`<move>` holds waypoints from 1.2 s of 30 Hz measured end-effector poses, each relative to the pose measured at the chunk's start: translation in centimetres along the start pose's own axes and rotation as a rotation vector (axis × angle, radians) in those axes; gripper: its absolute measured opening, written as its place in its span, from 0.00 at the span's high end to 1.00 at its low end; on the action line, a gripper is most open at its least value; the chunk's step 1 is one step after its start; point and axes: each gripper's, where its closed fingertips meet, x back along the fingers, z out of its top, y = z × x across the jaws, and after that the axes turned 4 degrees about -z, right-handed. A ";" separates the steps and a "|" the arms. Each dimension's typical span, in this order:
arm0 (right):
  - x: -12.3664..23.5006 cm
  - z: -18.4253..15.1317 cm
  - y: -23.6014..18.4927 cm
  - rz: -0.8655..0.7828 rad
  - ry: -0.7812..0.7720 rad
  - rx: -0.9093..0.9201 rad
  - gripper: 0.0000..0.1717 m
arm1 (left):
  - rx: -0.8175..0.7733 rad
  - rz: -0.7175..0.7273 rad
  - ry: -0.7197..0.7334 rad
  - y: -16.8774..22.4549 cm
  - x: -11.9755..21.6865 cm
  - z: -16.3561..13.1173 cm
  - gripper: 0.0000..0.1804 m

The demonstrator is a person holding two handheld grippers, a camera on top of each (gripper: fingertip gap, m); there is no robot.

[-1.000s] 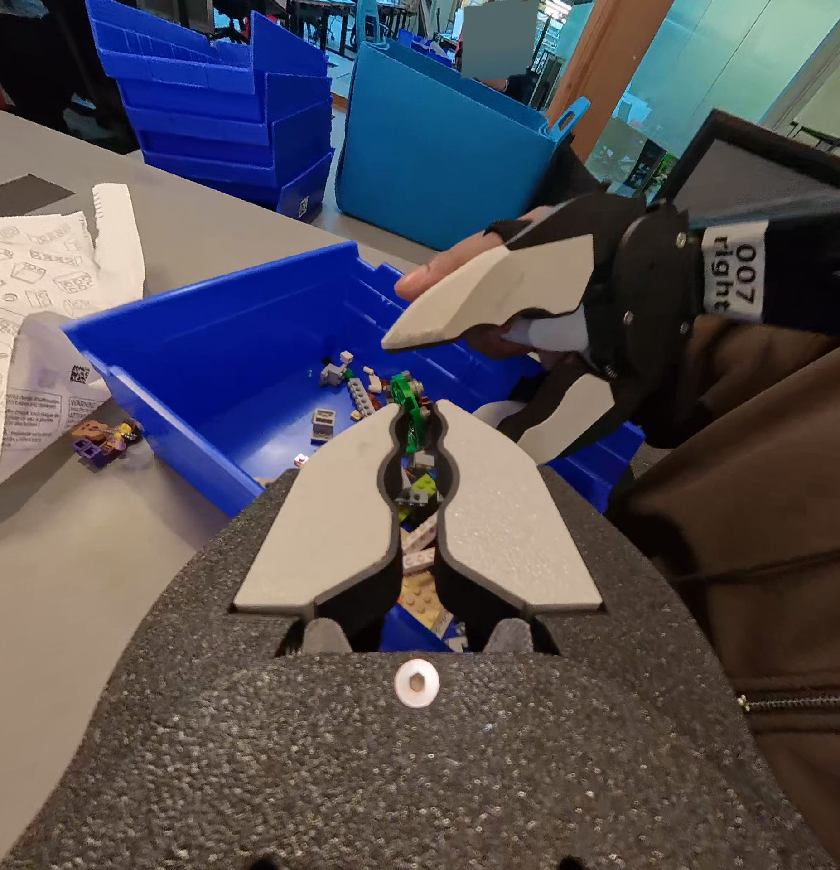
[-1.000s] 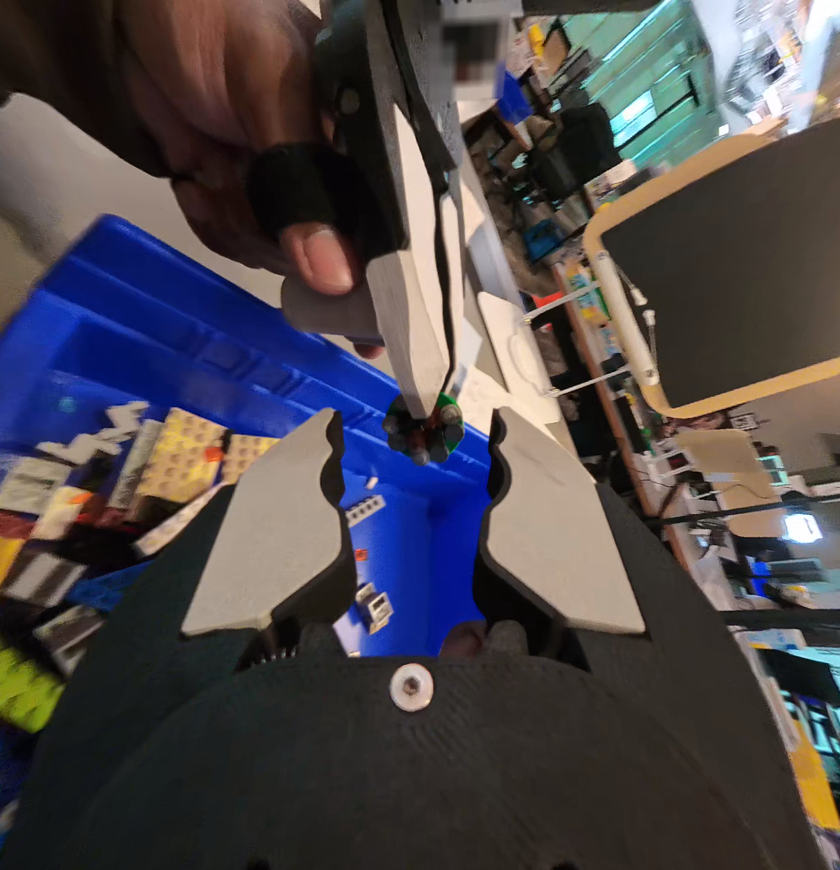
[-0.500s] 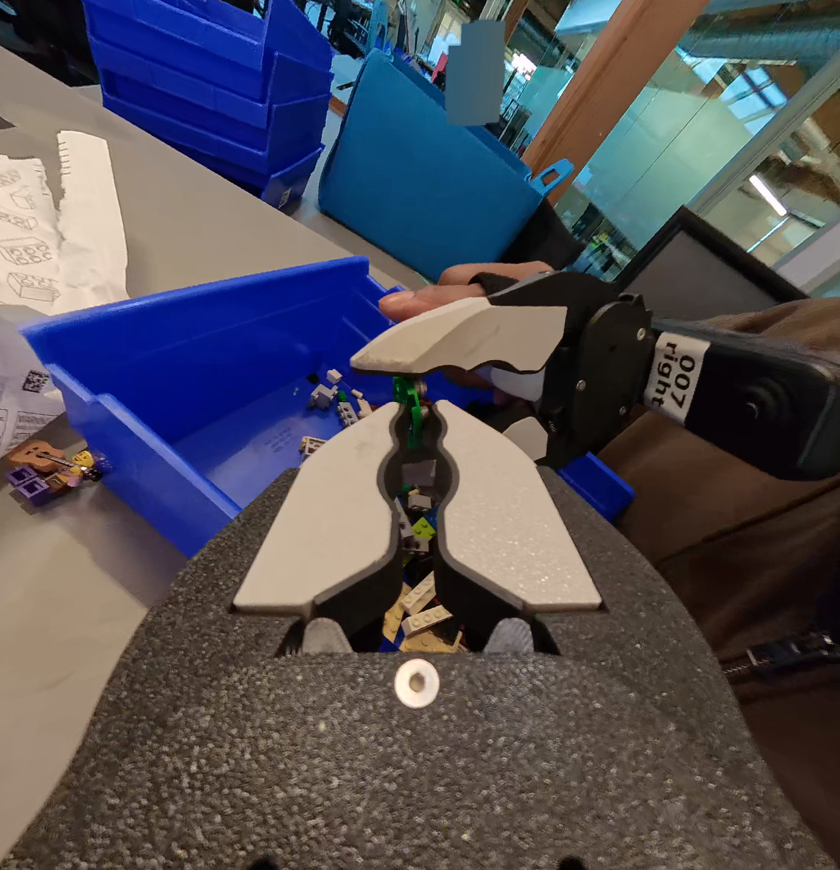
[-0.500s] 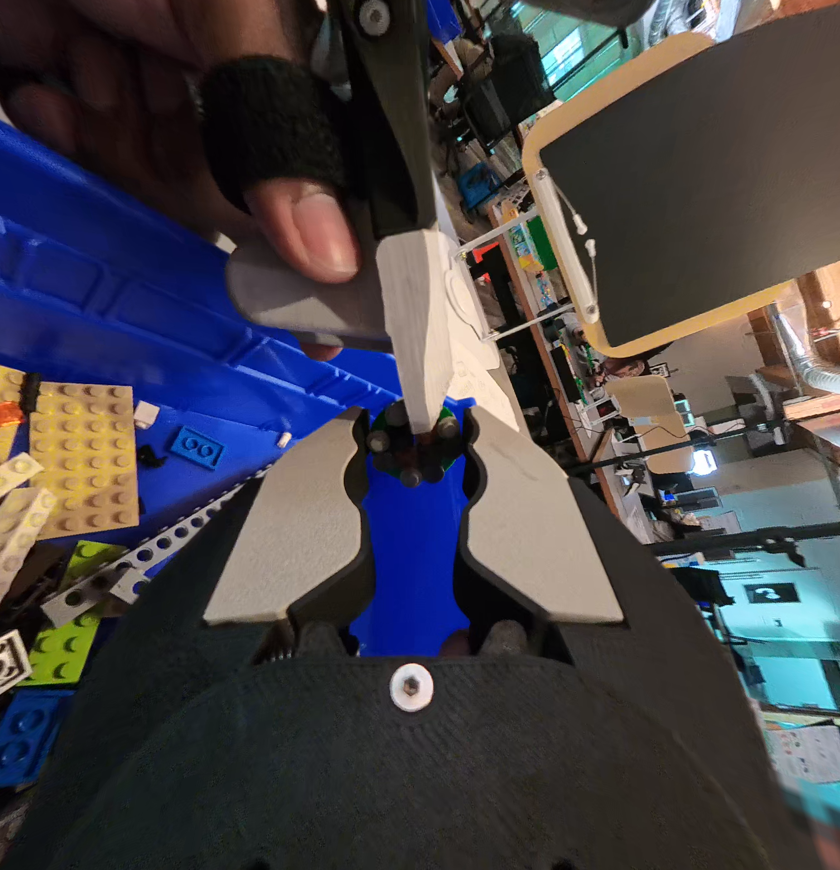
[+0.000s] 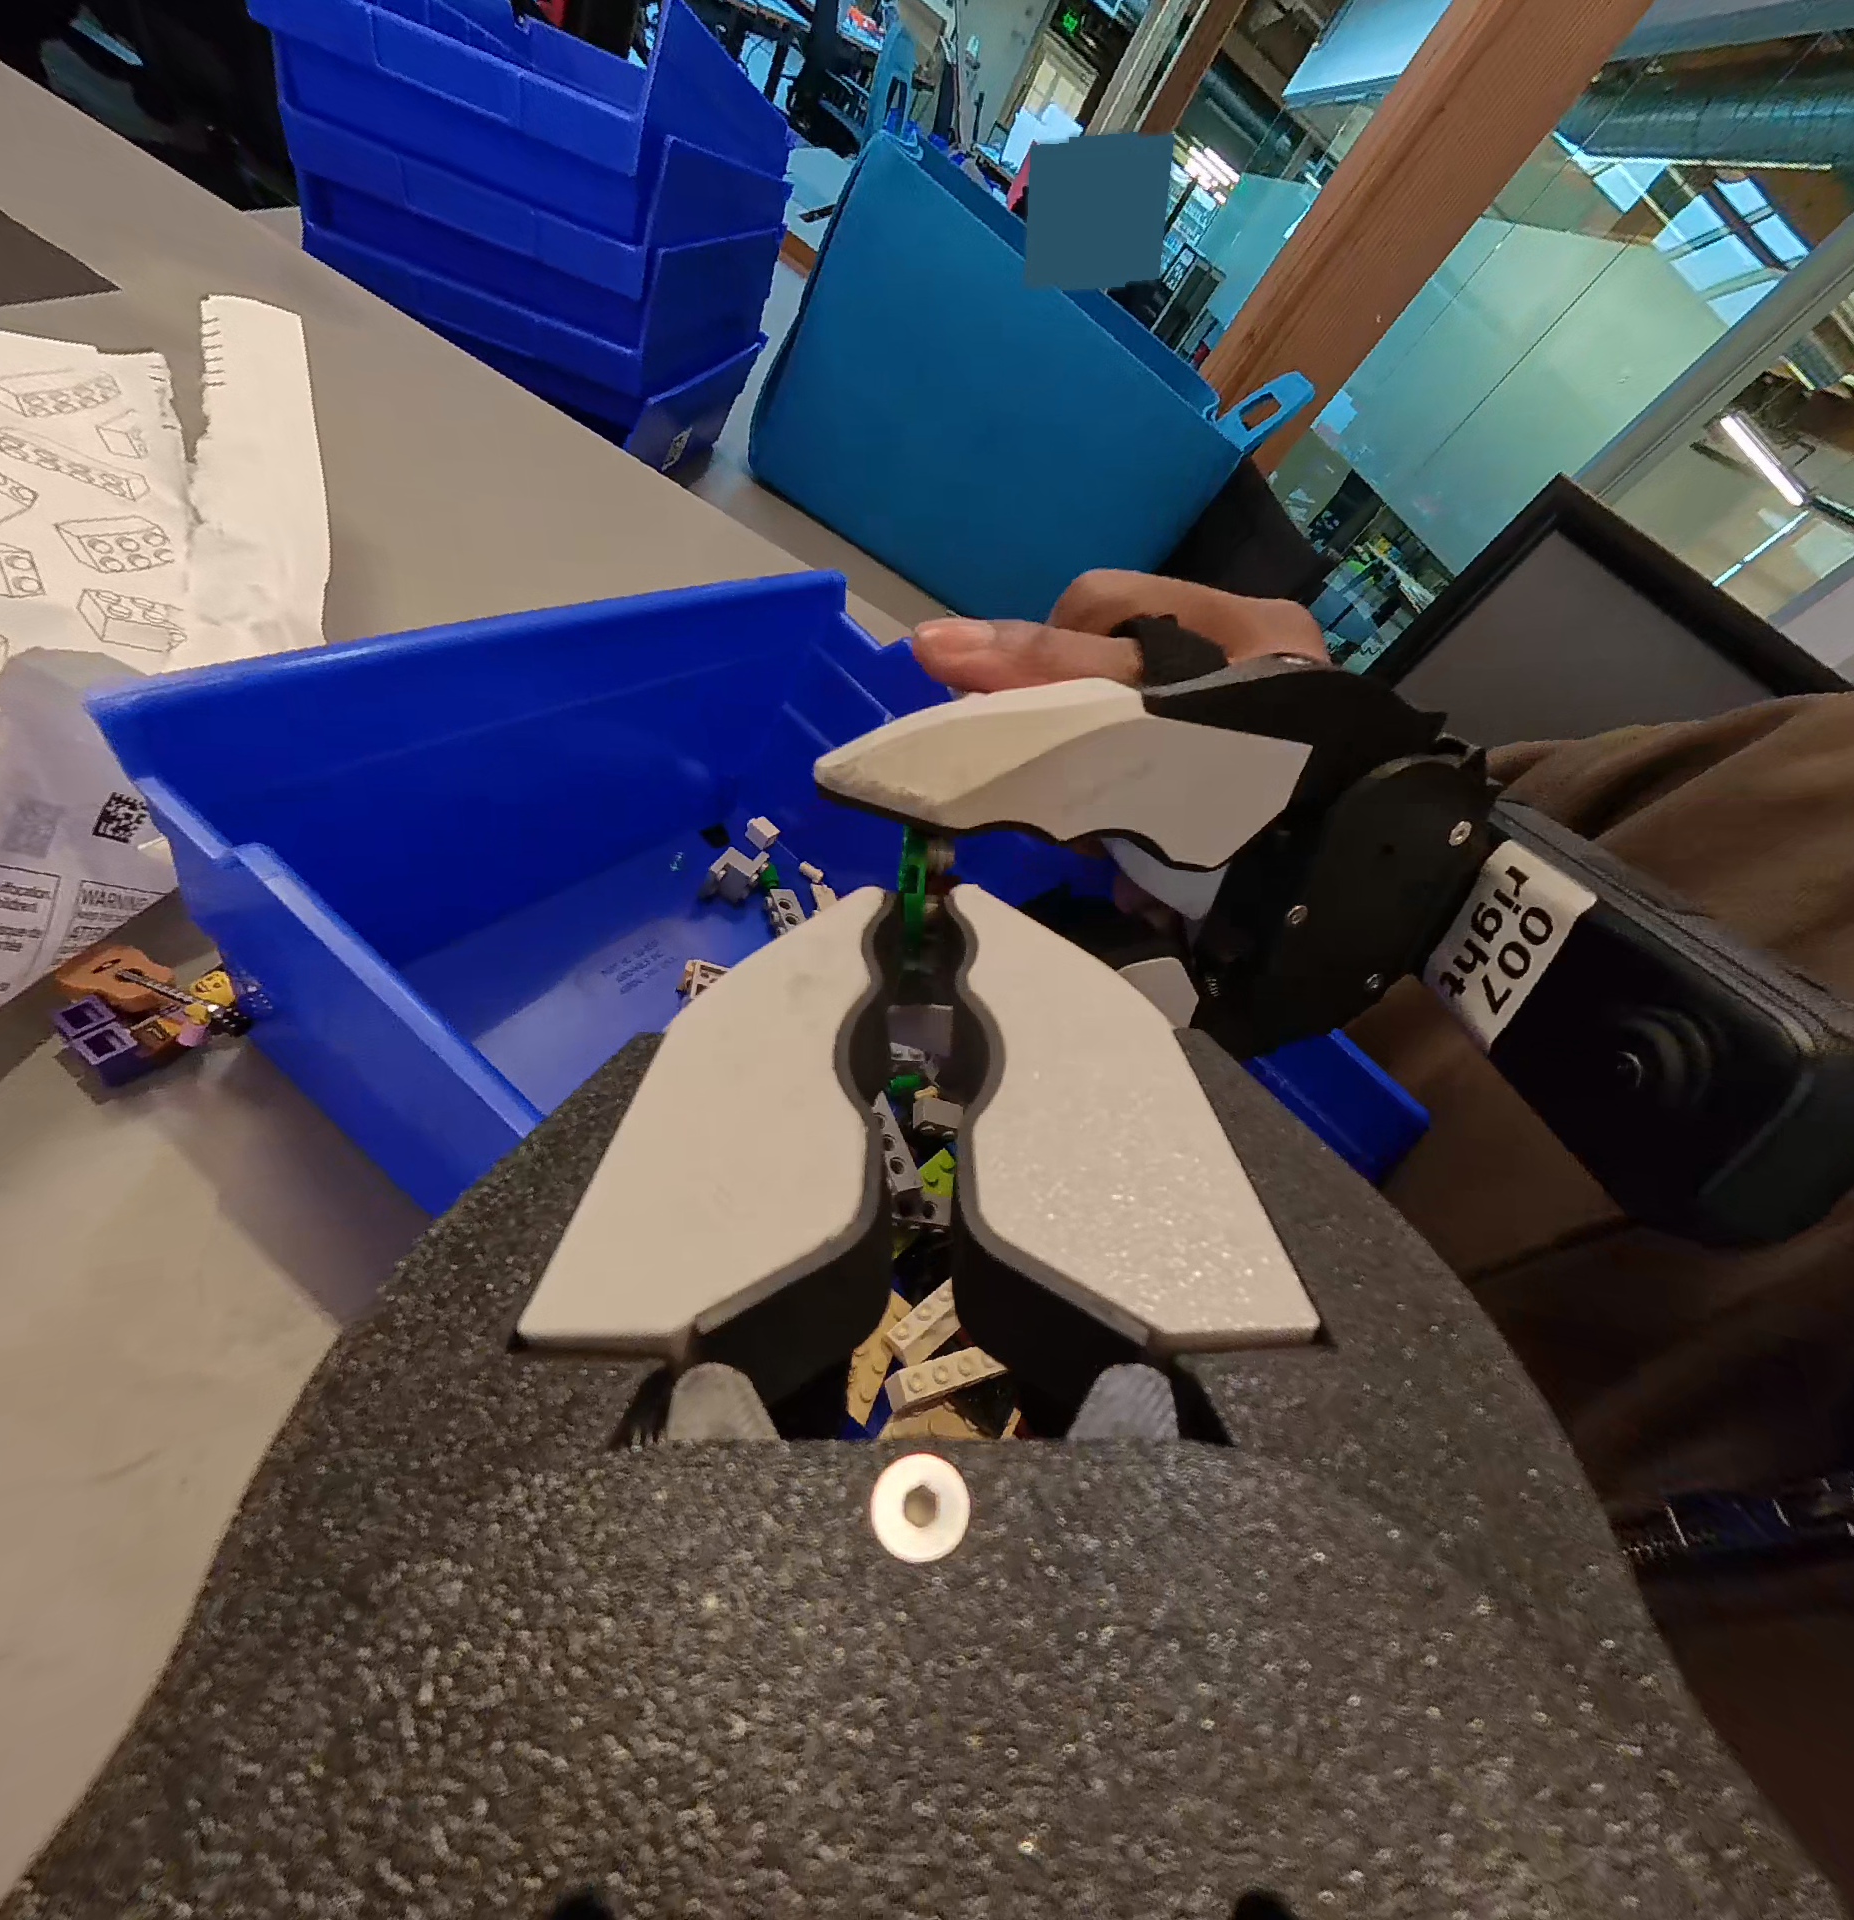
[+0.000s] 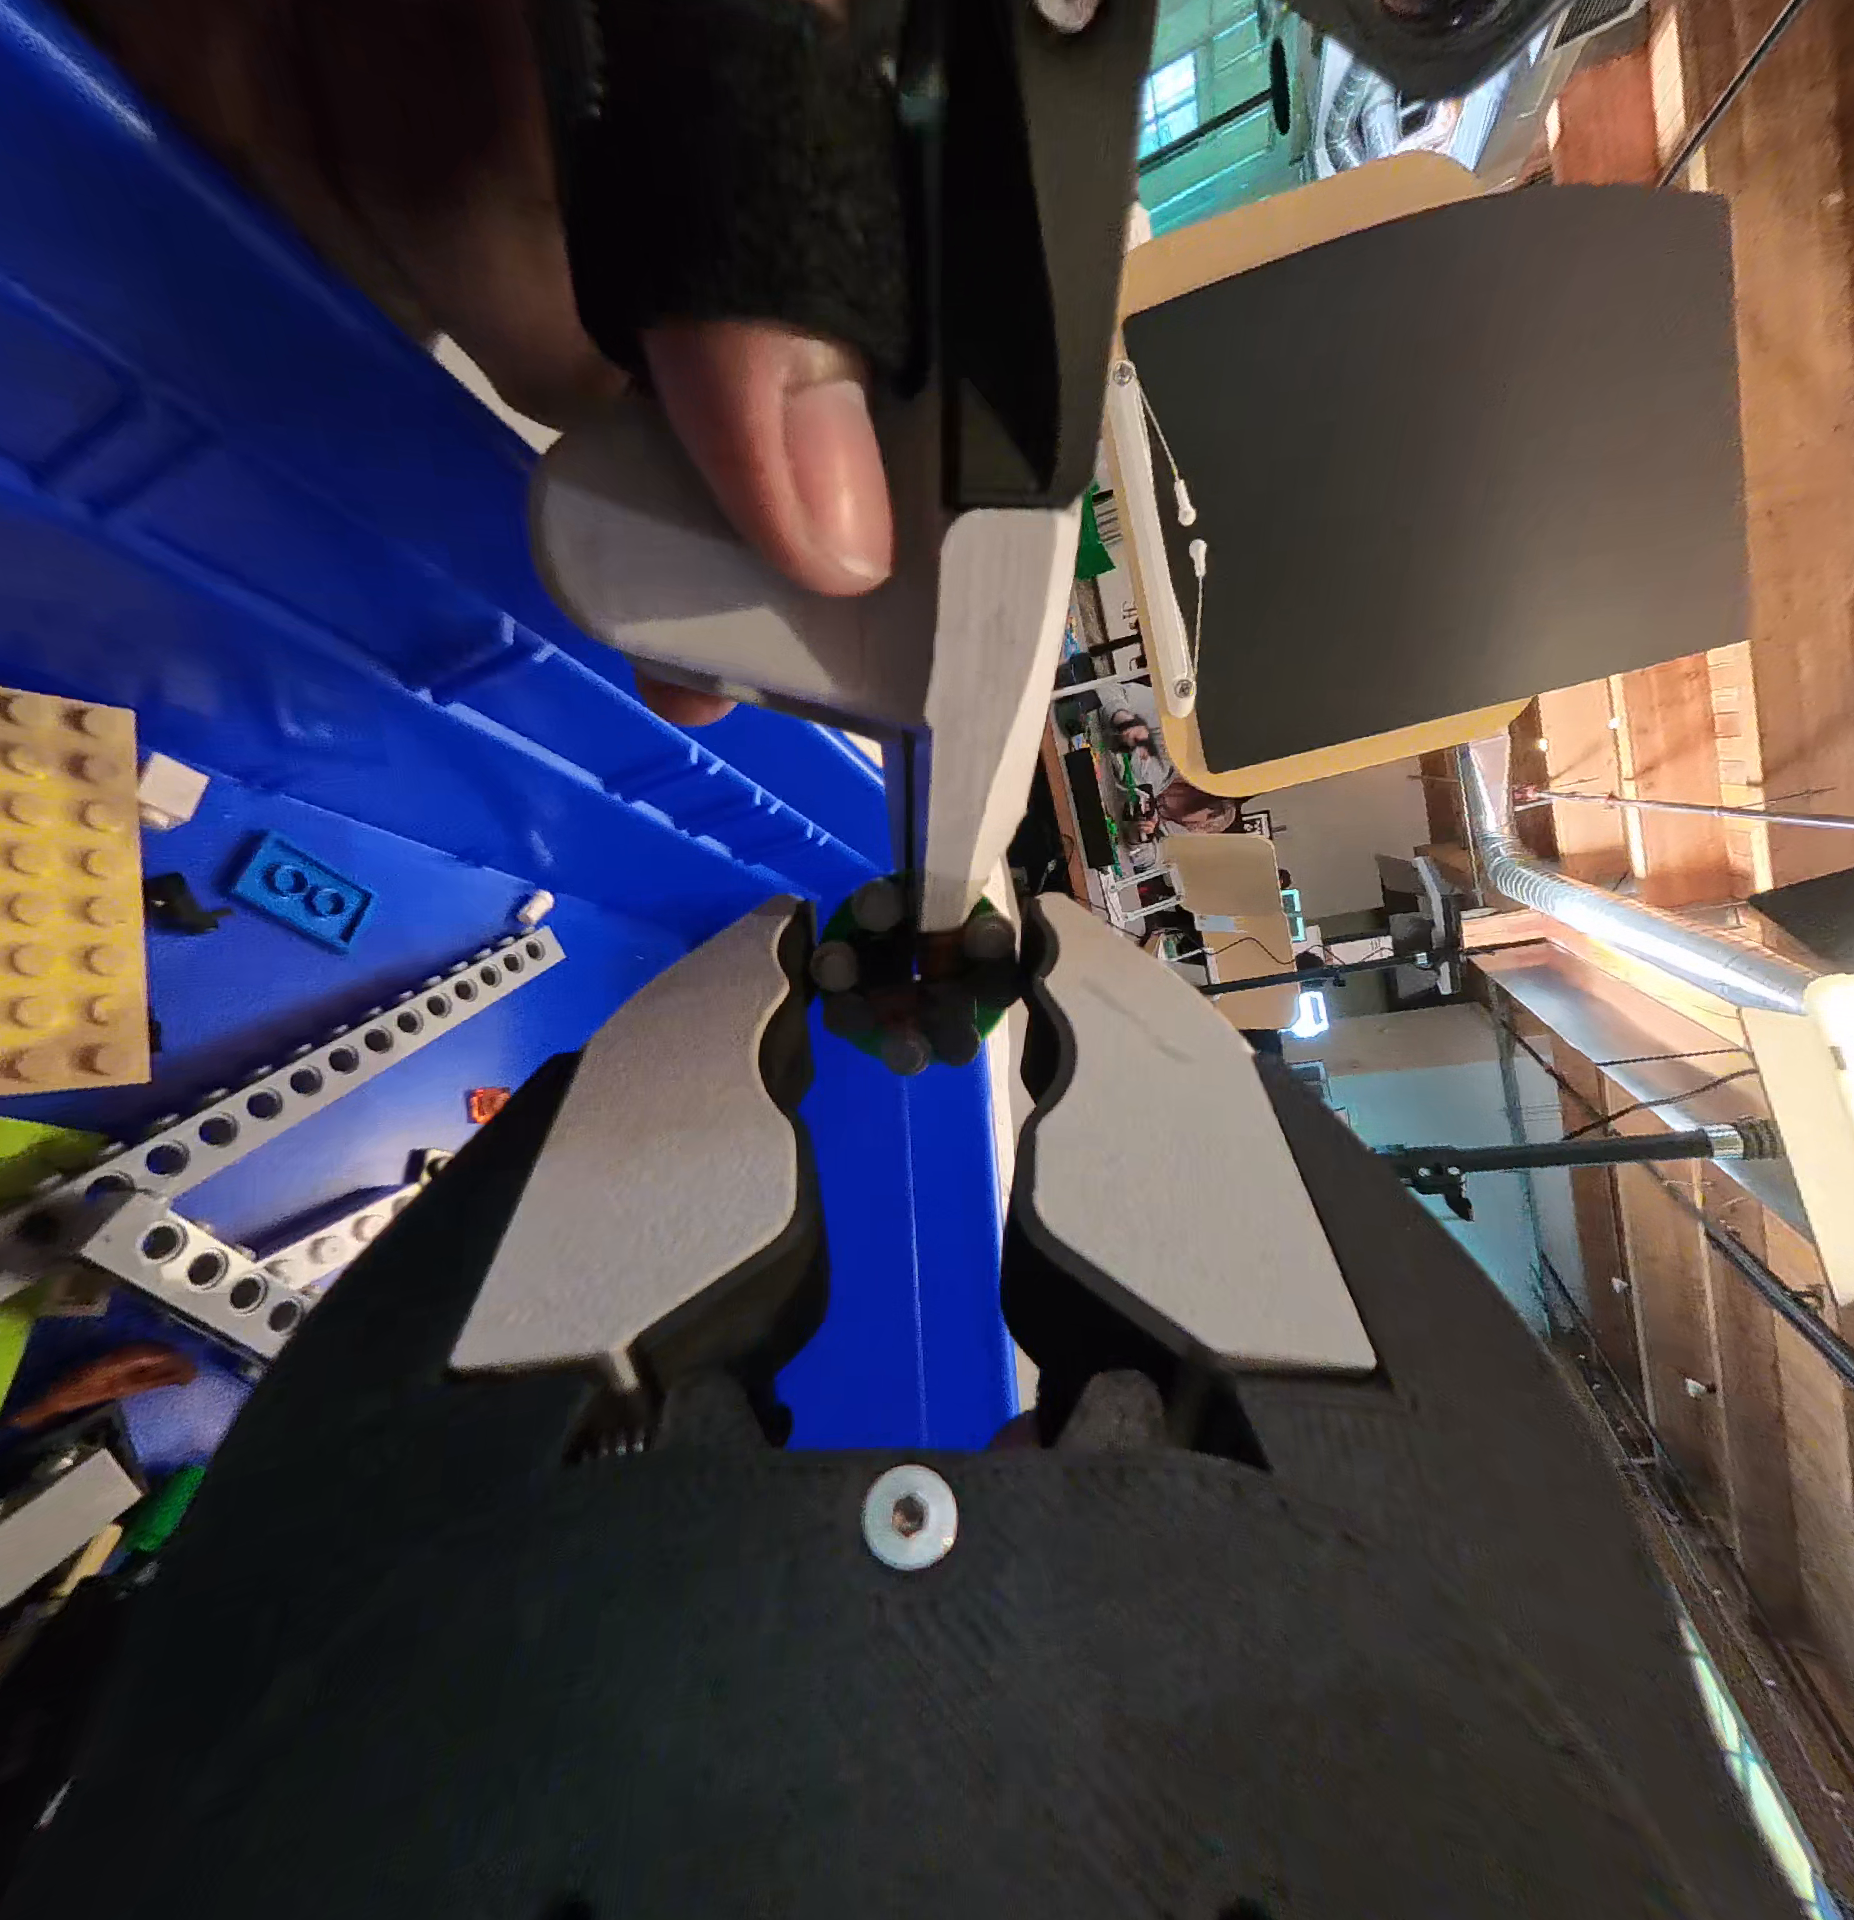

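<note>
the left tongs (image 5: 918, 914) pinched a small round green plastic brick piece with grey studs (image 5: 912, 883) edge-on between their tips, above an open blue plastic bin (image 5: 403, 790) of loose toy bricks on the grey counter (image 5: 175, 1299). the right tongs (image 6: 915, 961) came in from the side, closed on the same piece, pads pressing its rim. a small purple and brown brick model (image 5: 144, 1013) lay beside the bin.

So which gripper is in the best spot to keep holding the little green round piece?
Probably both, but the left gripper has the firmer hold: its fingers pinch the green piece edge-on over the blue bin. The right gripper closes around its rim from the side.
</note>
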 end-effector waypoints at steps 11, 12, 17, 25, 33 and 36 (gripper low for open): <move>0.1 -0.2 0.3 0.007 -0.010 -0.046 0.78 | -0.077 -0.018 -0.056 0.1 0.1 -0.2 0.95; 0.1 -0.2 0.4 0.009 -0.008 -0.057 0.78 | -0.082 -0.023 -0.061 0.3 0.1 -0.2 0.93; 0.0 -0.1 0.8 -0.013 -0.009 -0.078 0.78 | -0.144 -0.007 -0.120 0.6 0.0 -0.5 0.85; 0.4 1.4 0.8 -0.008 0.057 -0.111 0.78 | -0.184 0.002 -0.125 1.0 -0.3 -0.4 0.94; 0.3 1.6 0.3 -0.002 0.080 -0.081 0.77 | -0.217 0.054 -0.174 0.4 -0.2 -0.9 0.95; 0.1 1.2 0.2 -0.003 0.064 -0.055 0.79 | -0.177 0.062 -0.152 0.1 -0.3 -0.9 0.95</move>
